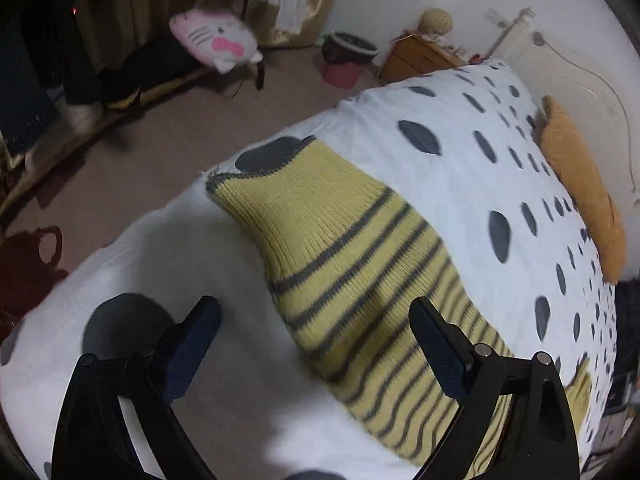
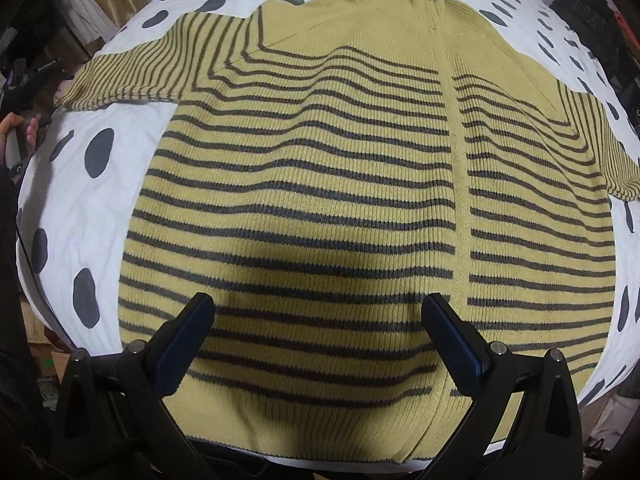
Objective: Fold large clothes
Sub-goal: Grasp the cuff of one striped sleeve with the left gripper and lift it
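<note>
A yellow striped knit cardigan (image 2: 340,184) lies spread flat, front up, on a bed under a white dotted bedsheet (image 2: 80,208), ready for its first fold. Nearest its hem, the right gripper (image 2: 316,340) hangs over the lower body panel, jaws spread wide with nothing between them. Out at the cardigan's sleeve (image 1: 320,232), the left gripper (image 1: 316,336) hovers above the cuff end, jaws likewise wide apart and empty — only shadow falls on the knit. Judged from here, the step is best done by pinching the sleeve near its cuff and carrying it straight across the chest, while the right gripper pins the body so the ribbed fabric does not drag. Beyond the cardigan, an orange pillow (image 1: 580,192) lies along the far edge of the bed. The cardigan's other sleeve is cut off at the frame edge, and the left wrist view is blurred.
</note>
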Available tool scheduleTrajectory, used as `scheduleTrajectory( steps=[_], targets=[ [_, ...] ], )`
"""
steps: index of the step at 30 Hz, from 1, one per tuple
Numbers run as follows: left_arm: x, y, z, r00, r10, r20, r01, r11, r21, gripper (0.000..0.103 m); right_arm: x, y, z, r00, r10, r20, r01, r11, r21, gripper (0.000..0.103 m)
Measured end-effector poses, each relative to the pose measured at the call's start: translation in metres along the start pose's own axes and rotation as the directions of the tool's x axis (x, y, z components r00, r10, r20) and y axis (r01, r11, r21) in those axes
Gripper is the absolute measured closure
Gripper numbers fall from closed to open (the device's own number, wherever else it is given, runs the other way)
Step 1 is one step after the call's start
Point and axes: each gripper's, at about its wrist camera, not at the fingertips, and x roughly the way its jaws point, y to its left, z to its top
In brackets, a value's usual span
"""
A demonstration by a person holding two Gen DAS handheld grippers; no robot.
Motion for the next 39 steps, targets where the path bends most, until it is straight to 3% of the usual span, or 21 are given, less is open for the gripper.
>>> scheduleTrajectory(
  steps=[2, 4, 6, 7, 8, 13, 17, 22, 27, 32, 37, 39],
  targets=[
    [0.01, 0.0, 0.005, 1.0, -0.02, 0.016, 0.021, 0.999, -0.029, 0.009, 0.003, -0.002, 0.003, 1.0, -0.003, 0.0, 0.003, 1.0, 0.009, 0.0],
    [0.016, 0.0, 0.012, 0.998, -0.035, 0.042, 0.037, 0.998, -0.043, 0.02, 0.006, -0.003, 0.005, 1.0, -0.004, 0.0, 0.004, 1.0, 0.014, 0.0],
    [0.019, -0.002, 0.018, 0.998, 0.006, 0.055, -0.005, 1.0, -0.019, 0.072, 0.009, -0.005, 0.006, 1.0, -0.011, -0.002, 0.011, 1.0, 0.021, 0.0],
    [0.022, -0.004, 0.02, 0.999, 0.02, 0.049, -0.02, 1.0, -0.009, 0.077, 0.011, -0.007, 0.007, 1.0, -0.013, -0.003, 0.013, 1.0, 0.026, 0.0],
    [0.025, -0.004, 0.022, 0.999, -0.014, 0.04, 0.015, 1.0, -0.008, 0.083, 0.012, -0.01, 0.007, 1.0, -0.012, -0.009, 0.012, 0.999, 0.034, 0.0],
    [0.022, -0.002, 0.021, 0.994, -0.09, 0.064, 0.092, 0.996, -0.022, 0.09, 0.019, -0.014, 0.008, 1.0, 0.01, -0.022, -0.008, 0.998, 0.057, 0.0],
    [-0.009, -0.017, 0.009, 0.985, -0.127, 0.118, 0.122, 0.991, 0.049, 0.091, 0.017, -0.017, 0.009, 1.0, 0.006, -0.011, -0.005, 0.998, 0.056, 0.0],
    [-0.062, -0.063, -0.012, 0.955, -0.254, 0.155, 0.229, 0.959, 0.164, 0.092, 0.007, -0.033, 0.001, 1.0, 0.03, 0.0, -0.03, 0.996, 0.08, 0.0],
    [-0.108, -0.15, -0.063, 0.91, -0.403, 0.099, 0.362, 0.886, 0.289, 0.092, -0.019, -0.06, -0.014, 0.998, 0.035, 0.05, -0.041, 0.994, 0.104, 0.0],
    [-0.132, -0.271, -0.158, 0.842, -0.538, -0.045, 0.507, 0.76, 0.406, 0.092, -0.046, -0.112, -0.029, 0.995, 0.009, 0.104, -0.028, 0.982, 0.186, 0.0],
    [-0.118, -0.387, -0.272, 0.791, -0.574, -0.212, 0.597, 0.649, 0.472, 0.091, -0.065, -0.187, -0.053, 0.991, -0.022, 0.131, -0.024, 0.941, 0.336, 0.0],
    [-0.102, -0.429, -0.321, 0.796, -0.55, -0.252, 0.592, 0.622, 0.512, 0.091, -0.071, -0.215, -0.065, 0.99, -0.031, 0.137, -0.024, 0.924, 0.383, 0.0]
  ],
)
